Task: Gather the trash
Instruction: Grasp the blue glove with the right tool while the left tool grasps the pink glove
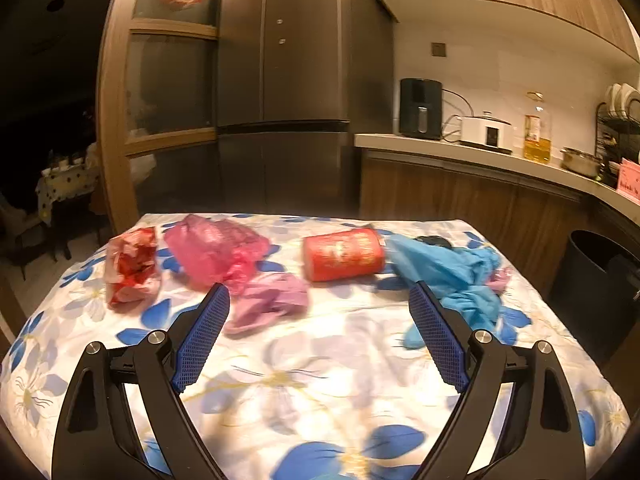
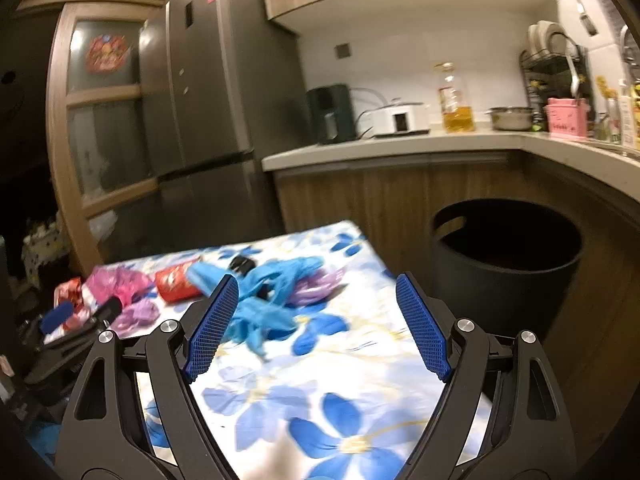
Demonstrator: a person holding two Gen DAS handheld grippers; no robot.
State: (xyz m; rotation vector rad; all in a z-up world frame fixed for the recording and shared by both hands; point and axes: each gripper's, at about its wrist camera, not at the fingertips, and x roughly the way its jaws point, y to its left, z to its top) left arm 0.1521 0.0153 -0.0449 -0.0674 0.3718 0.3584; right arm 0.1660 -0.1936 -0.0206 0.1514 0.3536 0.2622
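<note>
- The left gripper (image 1: 319, 294) hangs over the desk (image 1: 320, 380), which wears a white cloth printed with blue flowers; its jaws are spread wide and hold nothing.
- The right gripper (image 2: 316, 285) sits above the desk's right edge, jaws likewise wide apart and empty.
- The trash lies in a row along the far side of the desk. From the left: a red-and-white crumpled wrapper (image 1: 132, 266), a pink plastic bag (image 1: 214, 248), and a lilac crumpled bag (image 1: 268, 302) just in front of it.
- A red can (image 1: 344, 254) lies on its side near the middle. It carries a pale label, but the blur leaves the writing unreadable.
- A blue plastic bag (image 1: 448, 276) sprawls just right of the can, touching it or nearly so, with a small black object (image 2: 242, 264) at its far edge.
- A black trash bin (image 2: 506, 256) stands on the floor just off the desk's right side, open at the top.
- Behind are a grey refrigerator (image 1: 280, 80), a black air fryer (image 1: 420, 108), a white cooker (image 1: 486, 130) and a bottle of oil (image 1: 537, 136) whose label cannot be read.
- A pink box (image 2: 566, 118) on the counter bears markings too small to read.
</note>
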